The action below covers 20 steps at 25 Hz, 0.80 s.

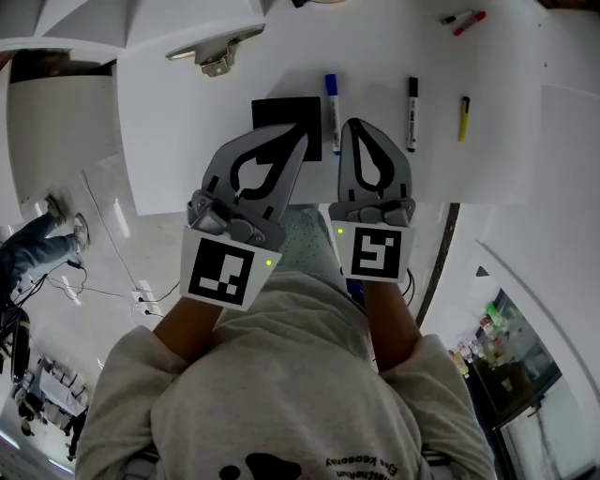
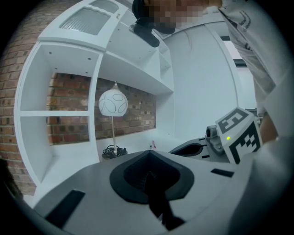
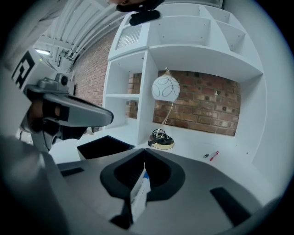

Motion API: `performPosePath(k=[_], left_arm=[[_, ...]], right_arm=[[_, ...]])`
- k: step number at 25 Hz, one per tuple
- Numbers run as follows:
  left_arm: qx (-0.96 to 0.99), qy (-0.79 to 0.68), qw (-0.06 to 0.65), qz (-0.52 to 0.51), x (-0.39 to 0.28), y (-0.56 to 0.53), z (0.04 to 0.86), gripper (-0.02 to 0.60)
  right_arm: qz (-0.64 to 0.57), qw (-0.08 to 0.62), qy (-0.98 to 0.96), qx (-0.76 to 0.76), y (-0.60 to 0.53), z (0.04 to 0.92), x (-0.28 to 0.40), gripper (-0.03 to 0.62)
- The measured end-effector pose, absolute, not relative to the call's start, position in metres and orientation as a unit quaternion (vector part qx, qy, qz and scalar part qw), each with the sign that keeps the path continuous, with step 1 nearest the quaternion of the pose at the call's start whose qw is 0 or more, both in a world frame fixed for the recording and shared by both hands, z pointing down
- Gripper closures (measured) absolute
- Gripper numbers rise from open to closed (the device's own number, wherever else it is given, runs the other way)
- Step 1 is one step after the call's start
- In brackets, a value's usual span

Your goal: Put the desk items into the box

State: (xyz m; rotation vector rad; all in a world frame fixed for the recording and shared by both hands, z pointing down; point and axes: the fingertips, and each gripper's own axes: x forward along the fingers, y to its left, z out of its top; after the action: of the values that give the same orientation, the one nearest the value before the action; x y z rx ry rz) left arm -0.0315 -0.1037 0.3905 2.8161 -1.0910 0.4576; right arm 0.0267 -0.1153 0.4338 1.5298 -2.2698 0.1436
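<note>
A black box [image 1: 277, 114] sits on the white desk [image 1: 497, 150]. To its right lie a blue marker [image 1: 332, 111], a black marker [image 1: 412, 112] and a yellow marker [image 1: 463, 118]. A red and a black marker [image 1: 464, 19] lie at the far right. My left gripper [image 1: 302, 139] hovers over the box's near right corner, shut and empty. My right gripper [image 1: 353, 124] hangs just right of the blue marker, shut with nothing held. In the right gripper view the blue marker [image 3: 140, 193] shows through the hole behind the closed tips [image 3: 144, 150], and the box [image 3: 103, 147] stands to the left.
A white globe lamp [image 3: 165, 89] with a coiled cable stands at the back of the desk before white shelves and a brick wall. A metal fitting [image 1: 214, 58] lies at the desk's far left. The desk's near edge runs under my grippers, with floor to the left.
</note>
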Motion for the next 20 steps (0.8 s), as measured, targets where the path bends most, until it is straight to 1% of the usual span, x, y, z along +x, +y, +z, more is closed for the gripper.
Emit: performPosePath(k=[2, 10, 20], left_arm=[[0.918, -0.362, 0.052, 0.154, -0.032, -0.105, 0.394, 0.577], [0.916, -0.363, 0.063, 0.162, -0.029, -0.108, 0.401, 0.577], [0.909, -0.368, 0.08, 0.179, -0.029, -0.114, 0.41, 0.577]], right_arm=[[0.068, 0.218, -0.81, 0.54, -0.118, 0.447, 0.027, 0.576], [0.144, 0.235, -0.803, 0.529, -0.127, 0.484, 0.031, 0.574], [0.223, 0.285, -0.791, 0.494, -0.125, 0.521, 0.031, 0.572]])
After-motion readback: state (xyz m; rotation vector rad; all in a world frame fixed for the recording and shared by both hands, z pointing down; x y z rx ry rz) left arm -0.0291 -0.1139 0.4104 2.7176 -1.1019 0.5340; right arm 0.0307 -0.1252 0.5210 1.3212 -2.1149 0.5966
